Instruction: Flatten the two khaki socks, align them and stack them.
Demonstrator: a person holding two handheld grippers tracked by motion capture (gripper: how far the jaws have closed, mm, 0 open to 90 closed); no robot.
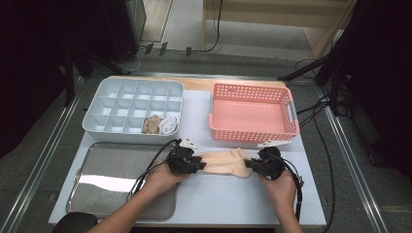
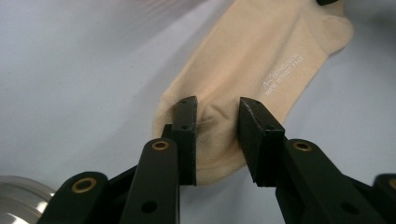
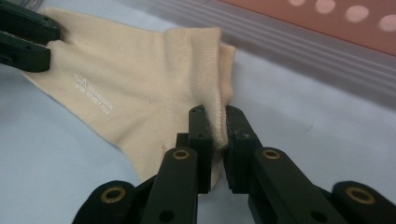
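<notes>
A: Where's the sock [image 1: 224, 161] rel. to the pink basket [image 1: 252, 112]?

B: Flat on the table [image 1: 204, 189], just in front of the basket's near wall, long axis running parallel to that wall.

A: Grippers?

B: One at each end. Left gripper [image 2: 215, 122] straddles the toe end, the end farther from the basket; fabric bunches up between its pads, so it's pinching the sock. Right gripper [image 3: 215, 130] is pressed tight on the ribbed cuff, below the basket's front edge.

A: Nearer arm?

B: Neither, both already on it. Next move prob. turns on that axis: fold or lift along it.
</notes>
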